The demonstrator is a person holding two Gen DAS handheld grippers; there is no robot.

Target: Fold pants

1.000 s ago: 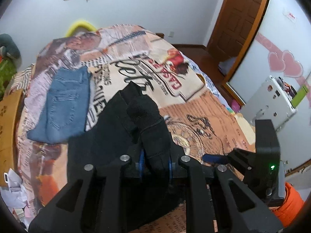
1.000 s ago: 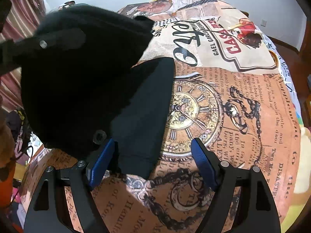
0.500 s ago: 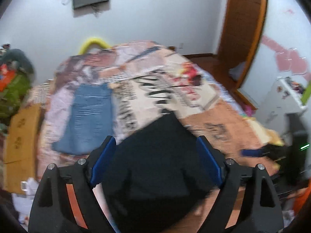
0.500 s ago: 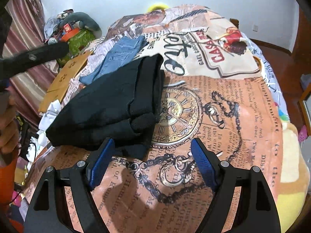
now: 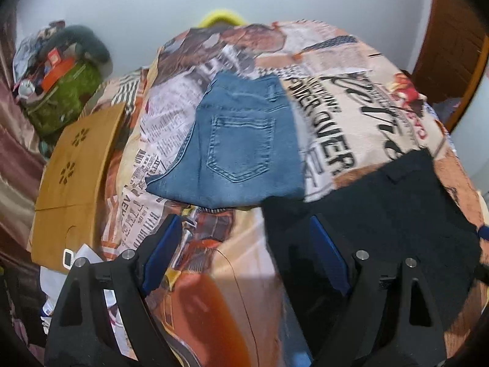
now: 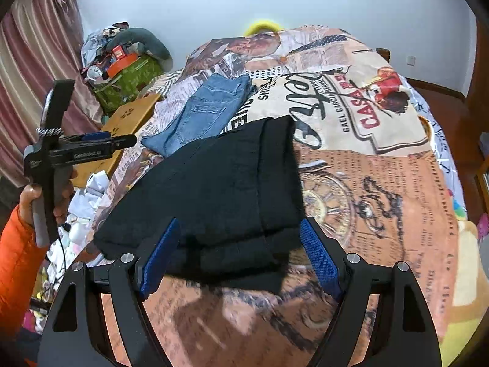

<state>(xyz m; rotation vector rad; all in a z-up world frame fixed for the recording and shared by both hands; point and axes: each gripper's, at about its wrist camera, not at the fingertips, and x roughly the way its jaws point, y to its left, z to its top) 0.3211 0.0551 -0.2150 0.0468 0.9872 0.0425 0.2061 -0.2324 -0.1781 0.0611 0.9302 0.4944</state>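
Lying folded at bed centre, black pants (image 6: 220,189) look soft, limp, light; best pinched at the thick near fold. Jeans (image 6: 198,116) at eleven o'clock. Left gripper (image 5: 244,250), right gripper (image 6: 238,250): jaws apart, empty.

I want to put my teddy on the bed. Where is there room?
Free: the printed bedspread right of the folded black pants, around the clock picture. Crowded: the left side, where folded blue jeans lie just behind the pants.
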